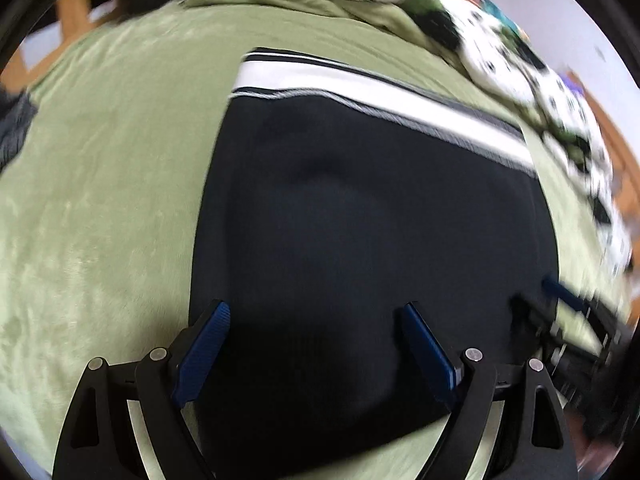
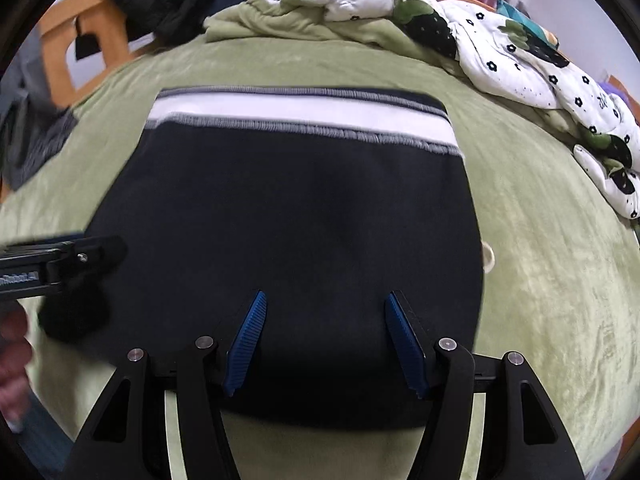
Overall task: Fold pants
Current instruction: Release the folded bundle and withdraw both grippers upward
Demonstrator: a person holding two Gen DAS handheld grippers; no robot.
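Both the left gripper (image 1: 314,312) and right gripper (image 2: 324,300) hang with jaws apart and empty over the folded dark pants (image 2: 280,216), which lie flat on the green blanket (image 2: 540,240), white stripe farthest away.

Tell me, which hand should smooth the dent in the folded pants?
Probably the left. In its own view the left gripper hangs open right below the soft dent in the pants. The right gripper, also open, sits nearer the pants' right edge.
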